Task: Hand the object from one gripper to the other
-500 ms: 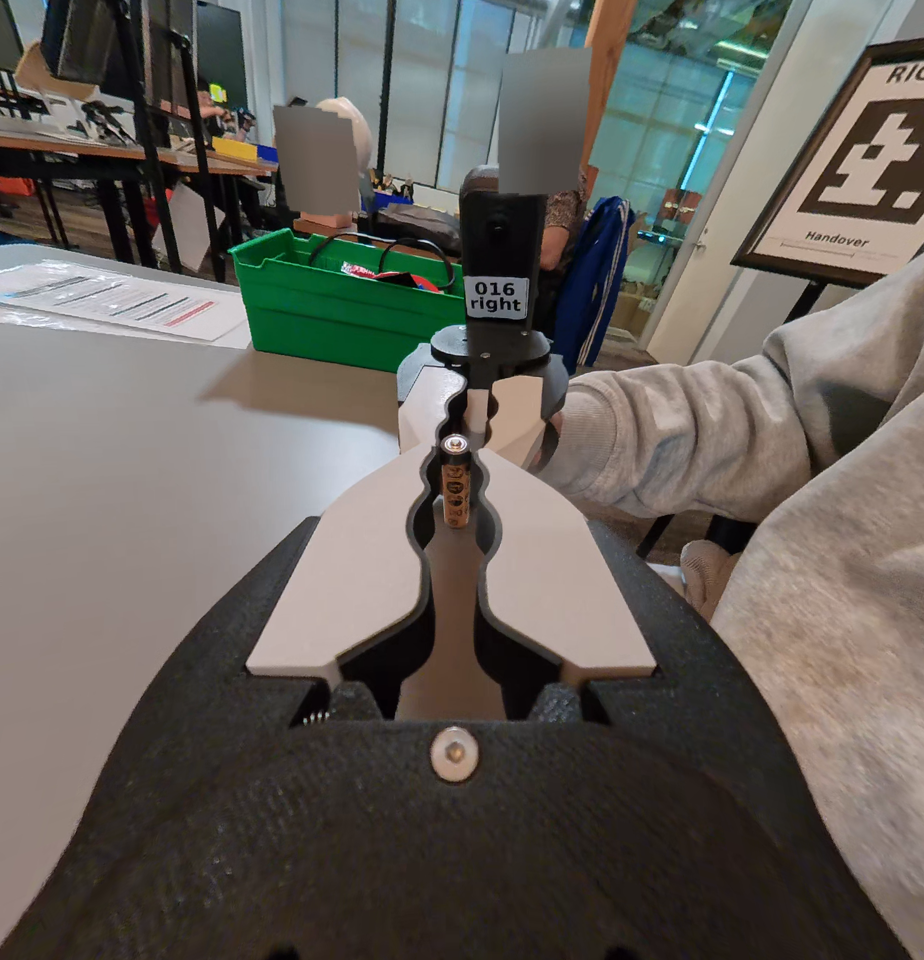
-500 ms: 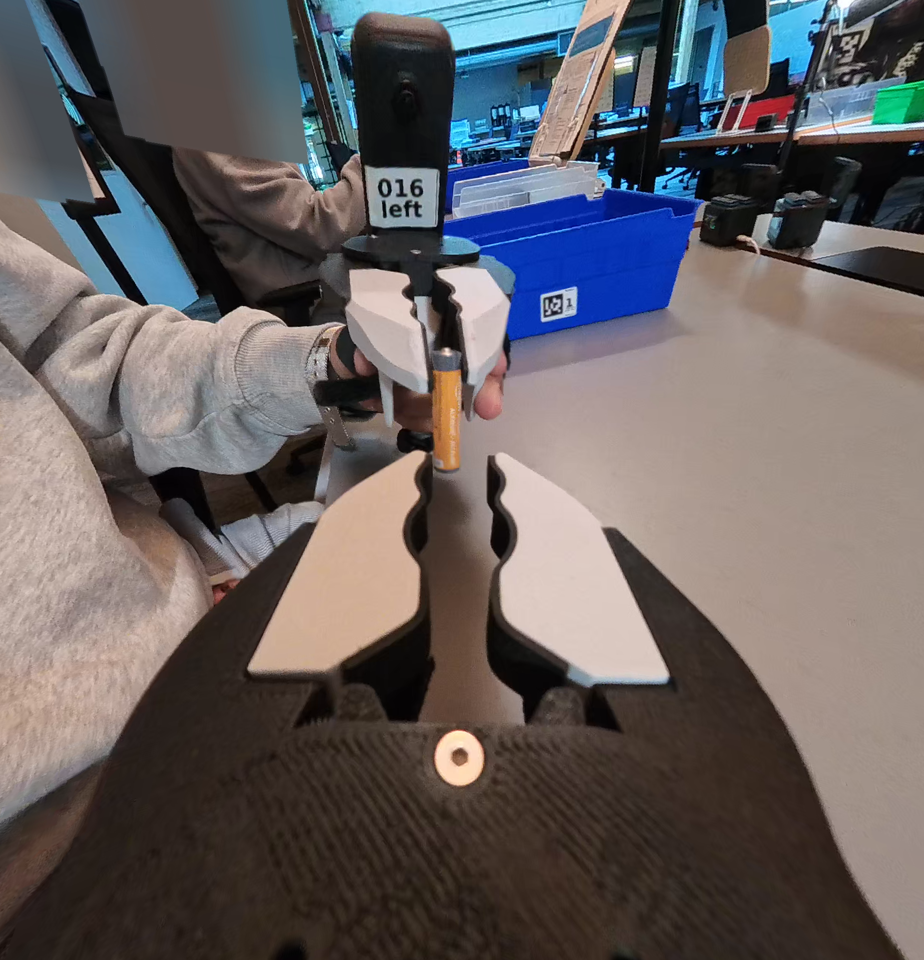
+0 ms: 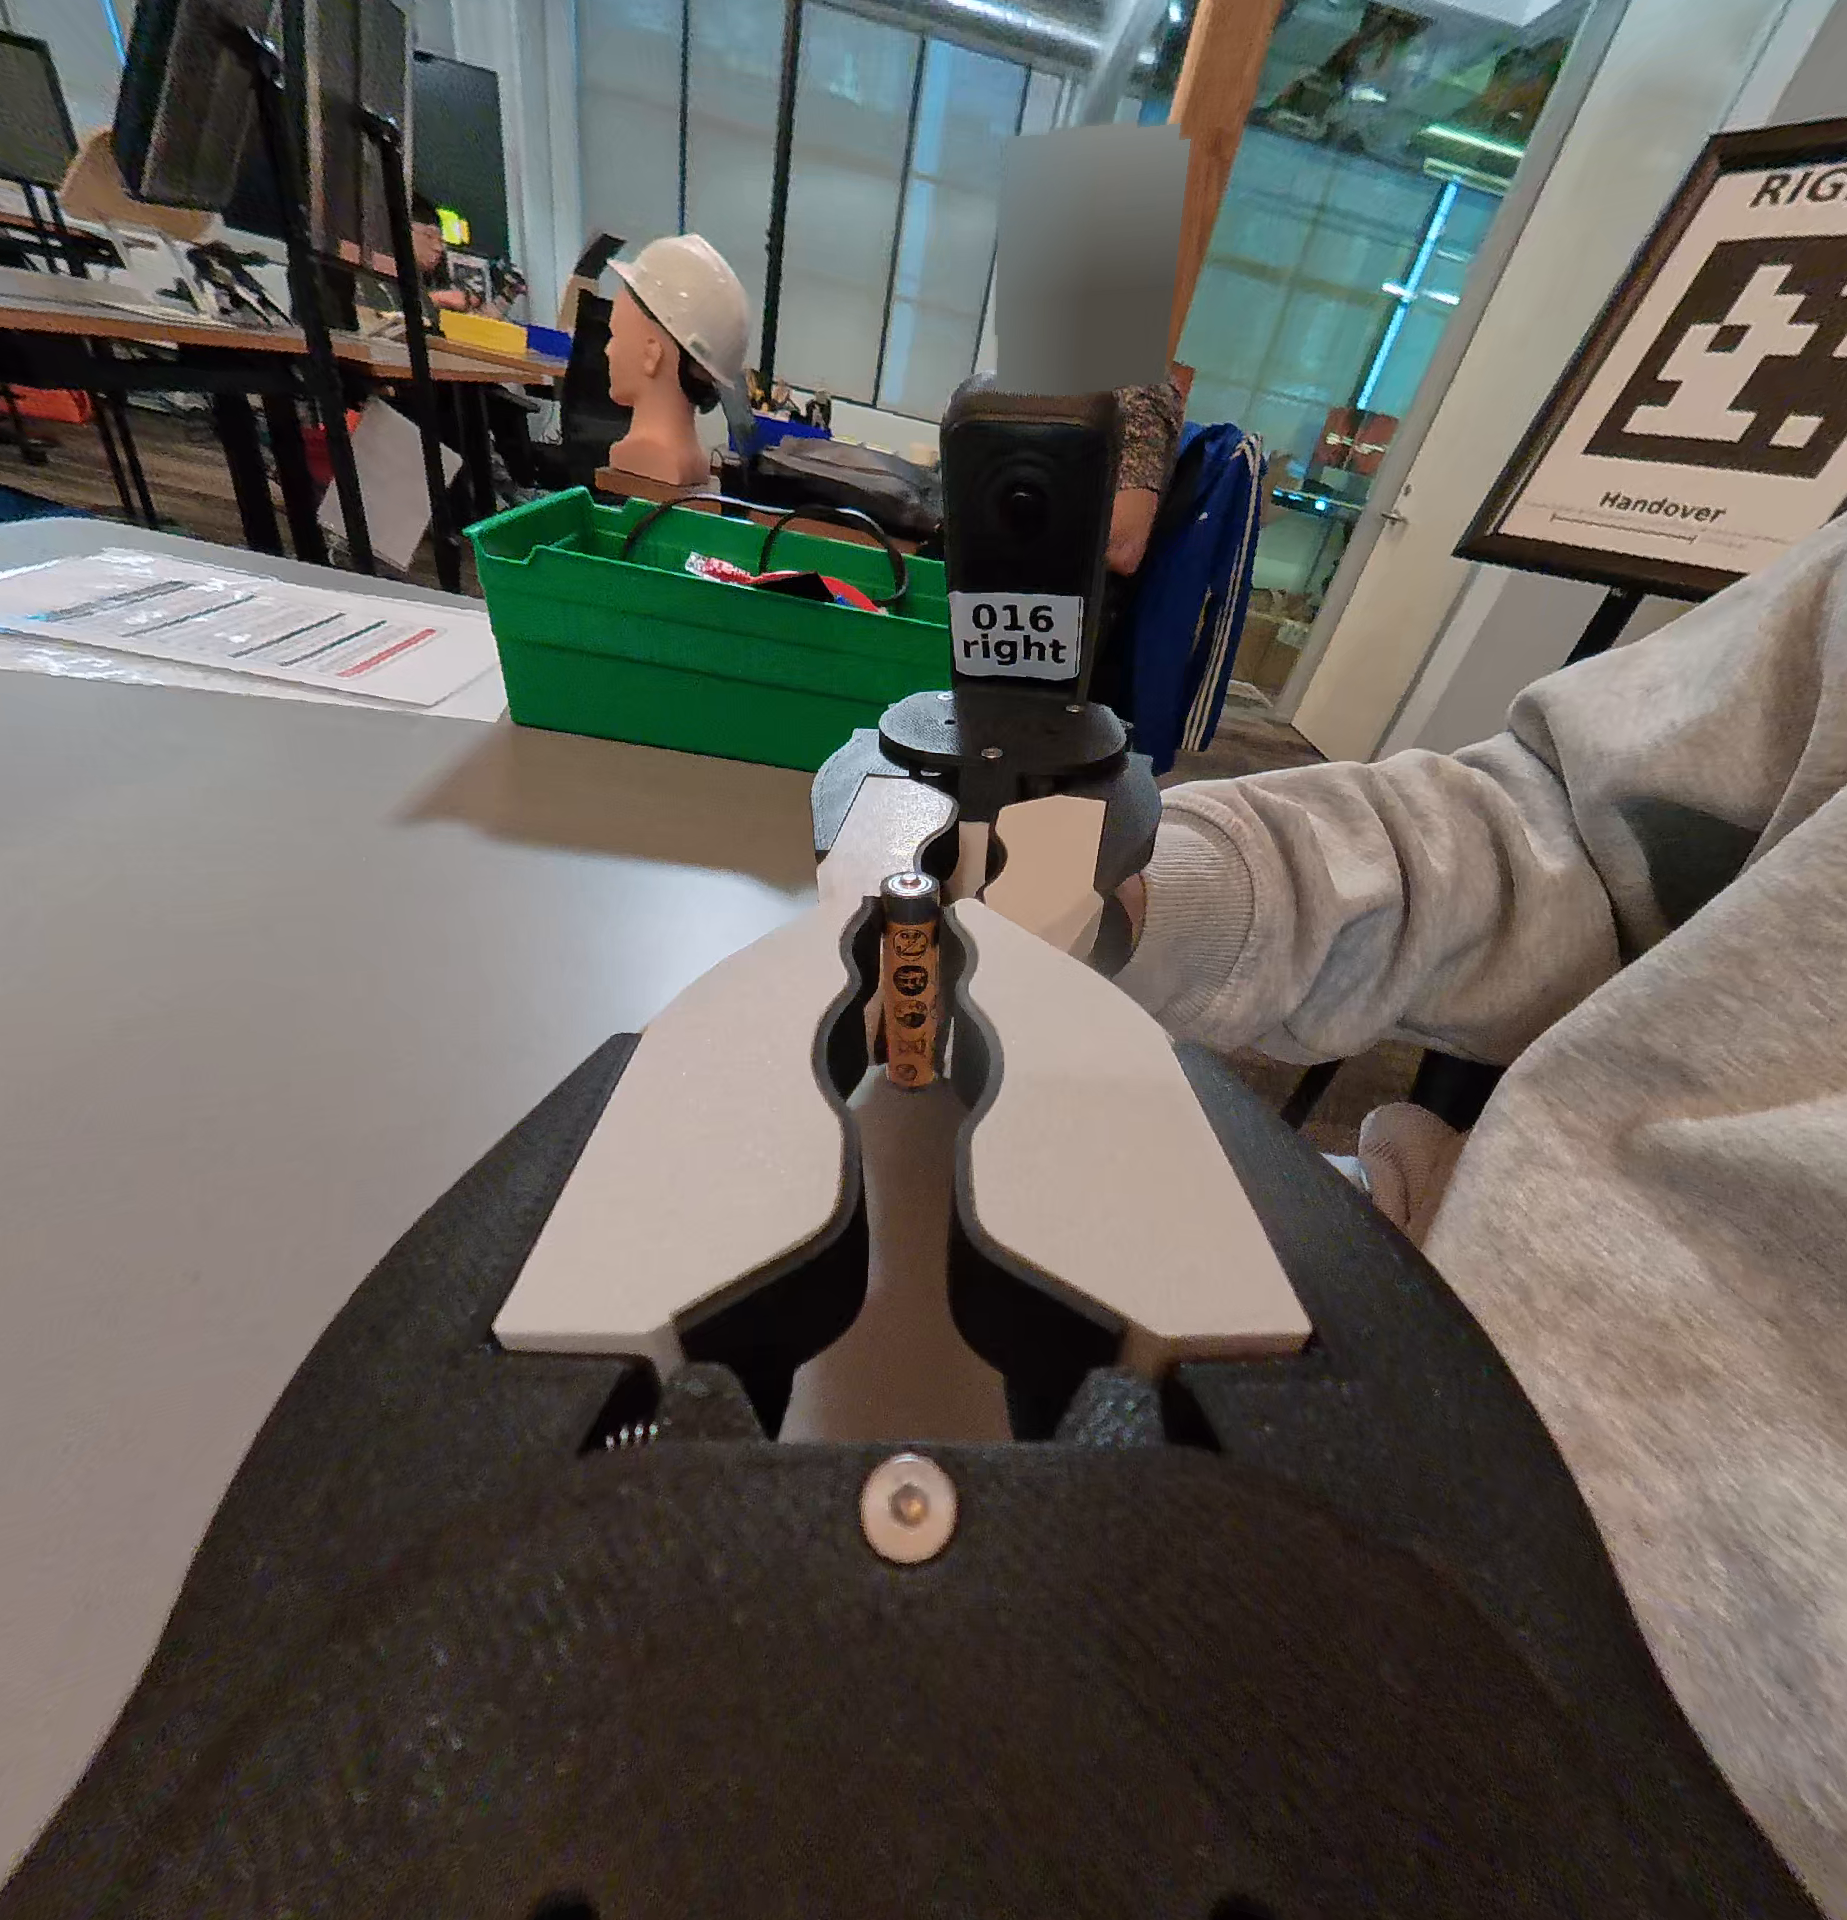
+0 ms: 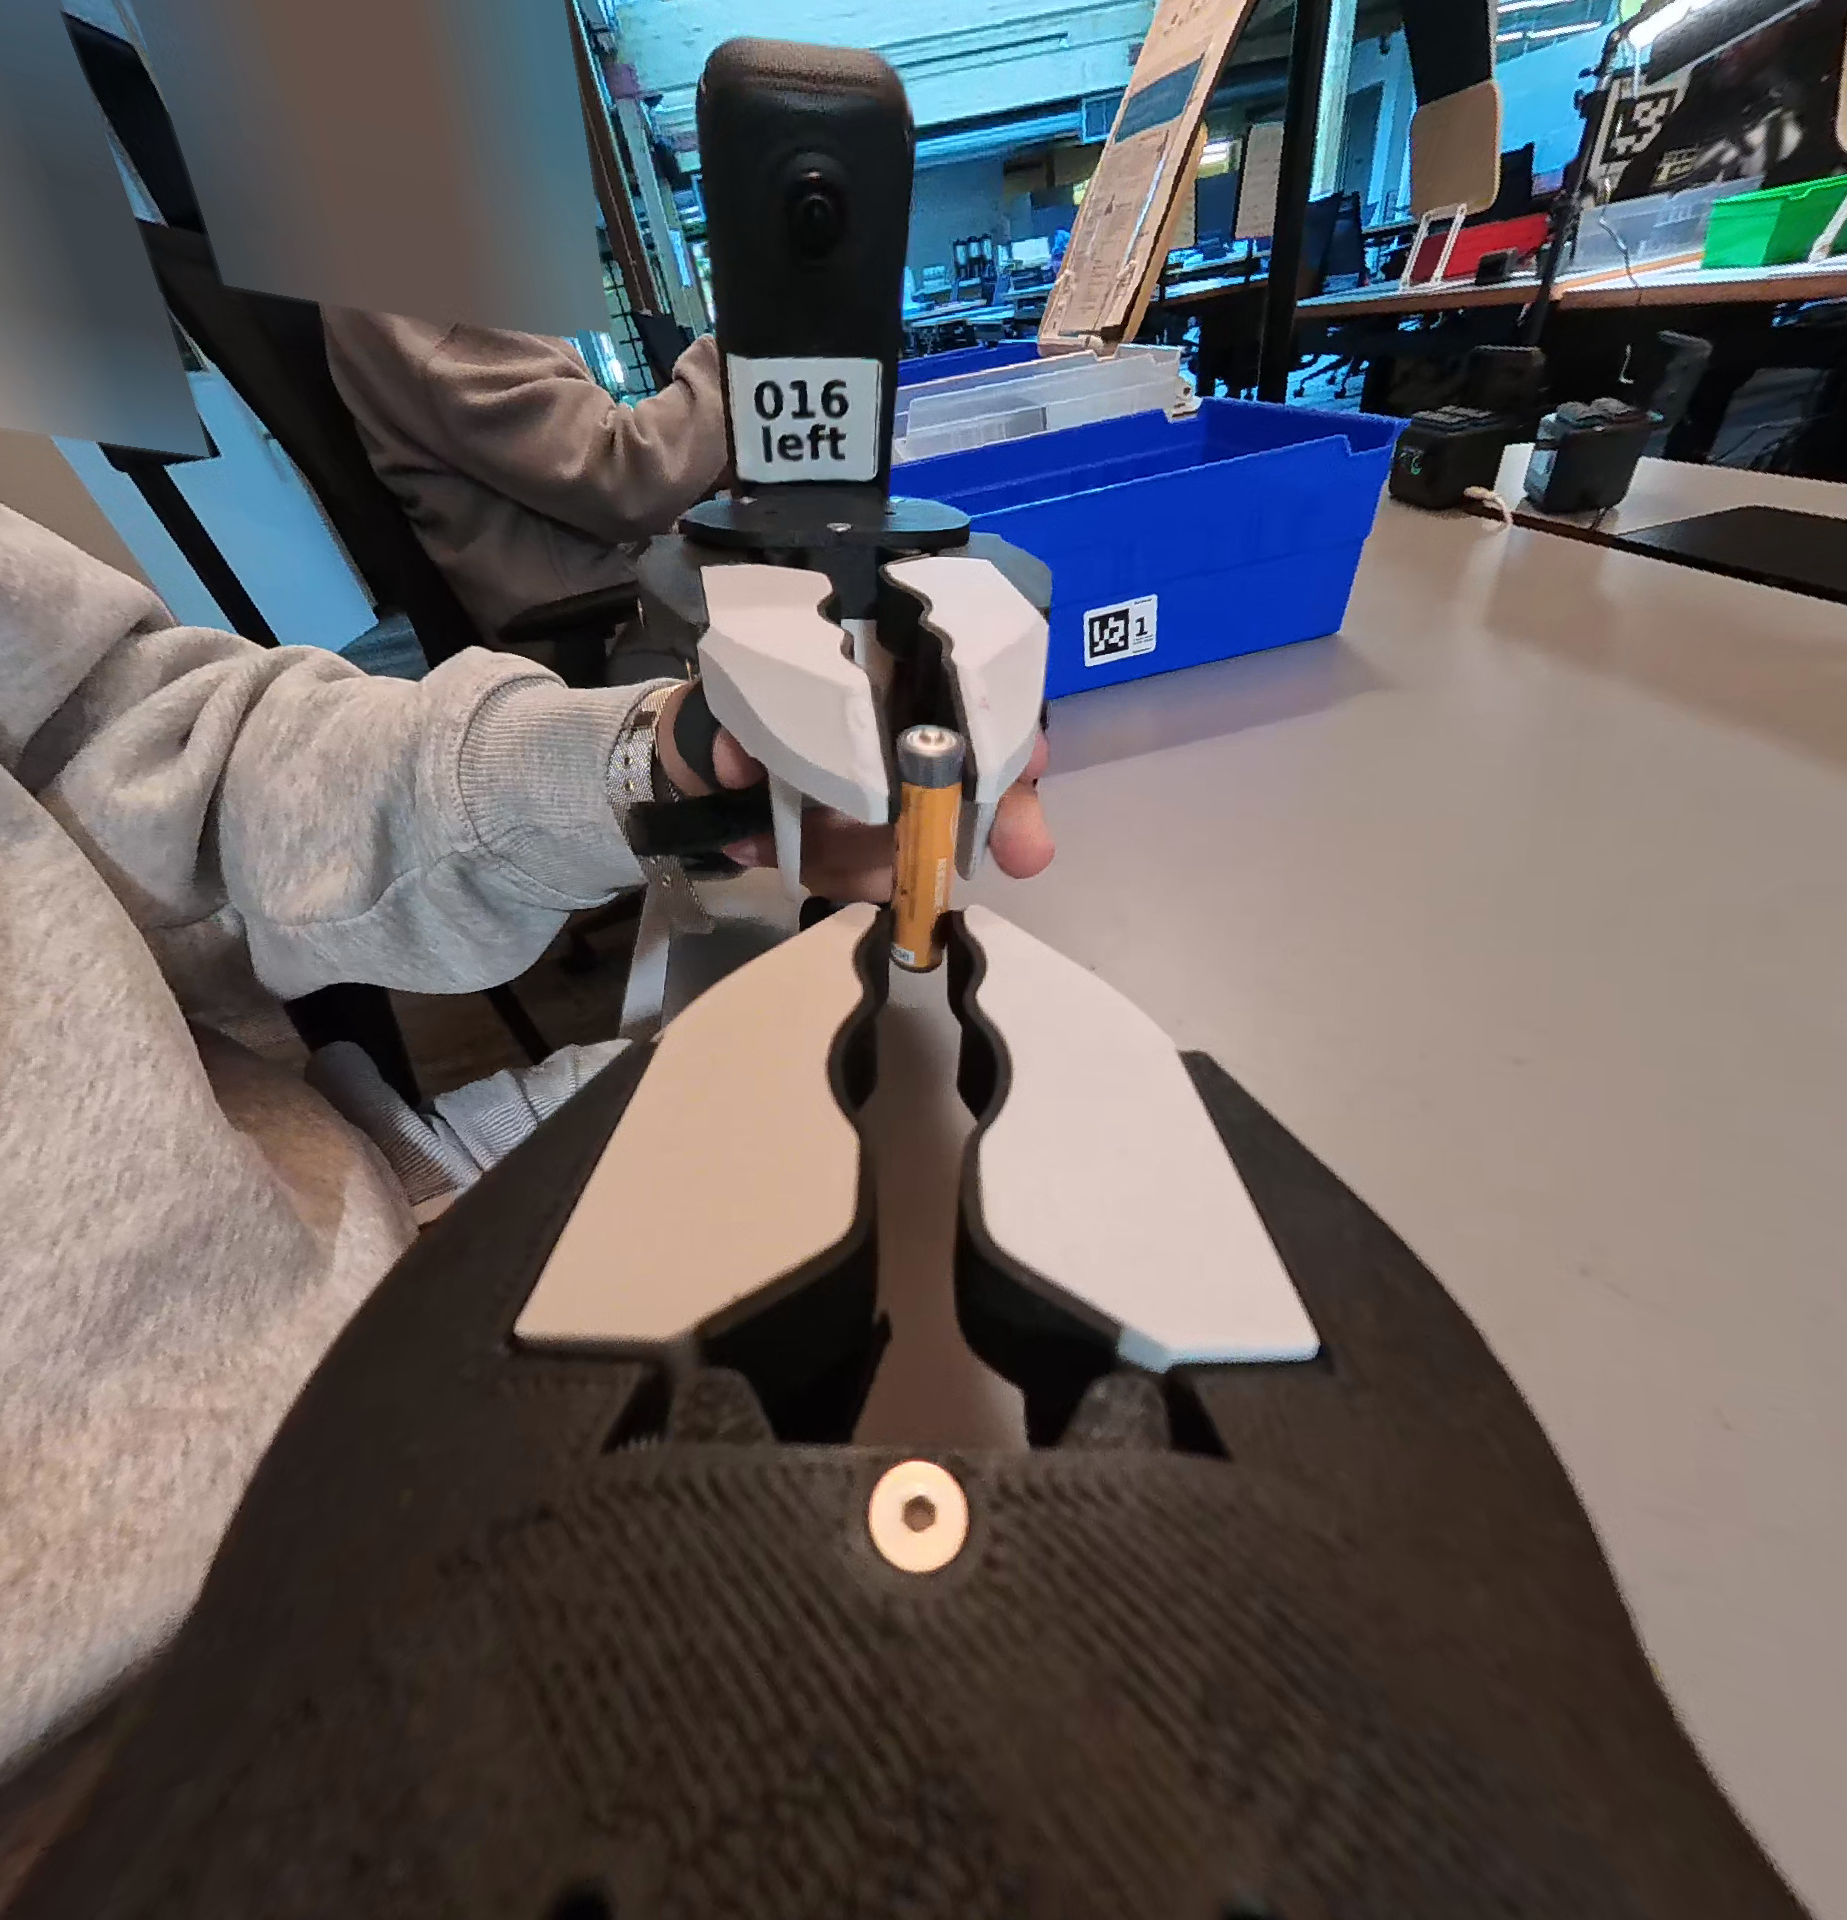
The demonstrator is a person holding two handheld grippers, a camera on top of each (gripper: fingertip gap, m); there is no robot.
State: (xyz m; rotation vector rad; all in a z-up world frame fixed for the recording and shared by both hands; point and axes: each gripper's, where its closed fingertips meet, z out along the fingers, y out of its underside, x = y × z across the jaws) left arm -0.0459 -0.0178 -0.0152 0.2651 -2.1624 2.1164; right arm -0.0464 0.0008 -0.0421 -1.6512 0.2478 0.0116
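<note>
An orange and black battery (image 3: 911,977) stands upright between the tips of my left gripper (image 3: 914,925), which is shut on it above the grey table (image 3: 275,935). My right gripper (image 3: 976,883) faces it from just beyond. In the right wrist view the battery (image 4: 924,862) hangs from the left gripper (image 4: 924,821). Its lower end sits between the tips of my right gripper (image 4: 917,930), whose fingers are closed in against it. Both grippers are in hands with grey sleeves.
A green bin (image 3: 690,655) and a paper sheet (image 3: 223,623) lie at the table's far side. A blue bin (image 4: 1189,540) stands behind the left gripper. A framed sign (image 3: 1729,364) stands at the right. A mannequin head with a hard hat (image 3: 680,353) is beyond the green bin. Both grippers' tips are close together, under 4 cm apart.
My right gripper has moved forward so the battery's lower end is between its tips, and its fingers have closed in from wide open. The left gripper still holds the battery.
</note>
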